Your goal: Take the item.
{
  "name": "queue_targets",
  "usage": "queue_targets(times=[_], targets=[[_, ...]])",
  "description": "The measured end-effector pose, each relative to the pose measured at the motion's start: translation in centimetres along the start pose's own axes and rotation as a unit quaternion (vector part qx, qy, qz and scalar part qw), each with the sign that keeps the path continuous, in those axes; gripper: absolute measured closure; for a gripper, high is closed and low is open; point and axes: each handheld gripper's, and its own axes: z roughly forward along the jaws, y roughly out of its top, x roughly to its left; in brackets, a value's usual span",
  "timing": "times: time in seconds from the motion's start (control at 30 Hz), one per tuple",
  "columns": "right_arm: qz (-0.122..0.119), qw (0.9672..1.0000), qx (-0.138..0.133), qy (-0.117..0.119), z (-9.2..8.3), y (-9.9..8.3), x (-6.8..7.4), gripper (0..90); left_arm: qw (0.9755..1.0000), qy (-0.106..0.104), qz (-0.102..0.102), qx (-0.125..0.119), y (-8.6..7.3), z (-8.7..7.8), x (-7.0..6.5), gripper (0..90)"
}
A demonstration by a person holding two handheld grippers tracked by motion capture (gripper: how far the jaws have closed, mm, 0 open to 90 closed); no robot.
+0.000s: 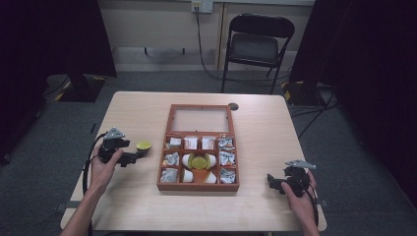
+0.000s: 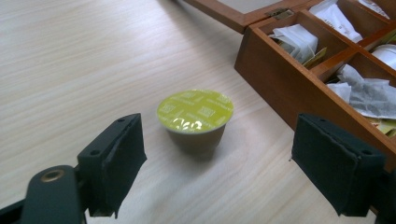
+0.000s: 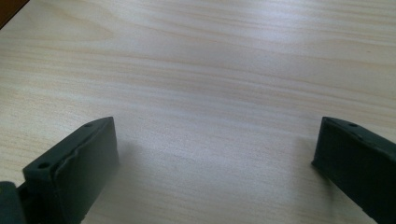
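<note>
A coffee capsule with a yellow-green foil lid (image 2: 195, 112) stands upright on the wooden table, just left of the wooden box (image 1: 198, 187). In the high view the capsule (image 1: 143, 145) sits right in front of my left gripper (image 1: 139, 155). My left gripper (image 2: 217, 172) is open, its jaws wide apart on either side of the capsule and a little short of it, not touching. My right gripper (image 1: 270, 182) rests open at the table's front right, over bare wood (image 3: 215, 154), with nothing between its jaws. Another yellow-lidded capsule (image 1: 199, 161) lies in the box's middle compartment.
The box's glass-paned lid (image 1: 199, 119) lies open flat toward the far side. Its compartments hold tea bags (image 2: 299, 41) and white pods (image 1: 188, 176). A black folding chair (image 1: 256, 46) stands beyond the table. A dark round hole (image 1: 233, 106) marks the table's far edge.
</note>
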Motion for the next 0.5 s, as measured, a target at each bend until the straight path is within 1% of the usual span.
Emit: queue_targets(times=[0.03, 0.07, 0.17, 0.27, 0.33, 0.43, 0.47, 0.5], targets=[[0.000, 1.0000, 0.000, 0.000, 0.0, 0.0, 0.0, 0.0, 1.0000, 0.000, 0.003, 0.001, -0.1, -0.3, 0.0, 16.8], [0.000, 1.0000, 0.000, 0.000, 0.0, 0.0, 0.0, 0.0, 1.0000, 0.006, -0.002, 0.001, -0.2, -0.5, 0.0, 16.9], [0.000, 1.0000, 0.000, 0.000, 0.0, 0.0, 0.0, 0.0, 0.9999, 0.008, -0.010, -0.001, -0.7, -1.4, 0.3, 16.7], [0.001, 1.0000, 0.001, 0.000, 0.0, 0.0, 0.0, 0.0, 0.9996, 0.018, -0.020, 0.001, -1.3, -2.3, 0.6, 16.5], [0.000, 1.0000, 0.000, 0.000, 0.0, 0.0, 0.0, 0.0, 0.9992, 0.019, -0.034, -0.003, -1.7, -2.7, 0.8, 16.5], [0.000, 1.0000, 0.000, 0.000, 0.0, 0.0, 0.0, 0.0, 0.9990, 0.024, -0.037, 0.002, -2.1, -3.4, 0.8, 16.5], [0.001, 1.0000, 0.000, 0.000, 0.0, 0.0, 0.0, 0.0, 0.9988, 0.025, -0.040, 0.009, -2.3, -3.5, 0.8, 16.7], [0.000, 1.0000, 0.000, 0.000, 0.0, 0.0, 0.0, 0.0, 0.9988, 0.029, -0.036, 0.015, -2.5, -3.8, 0.6, 16.8]])
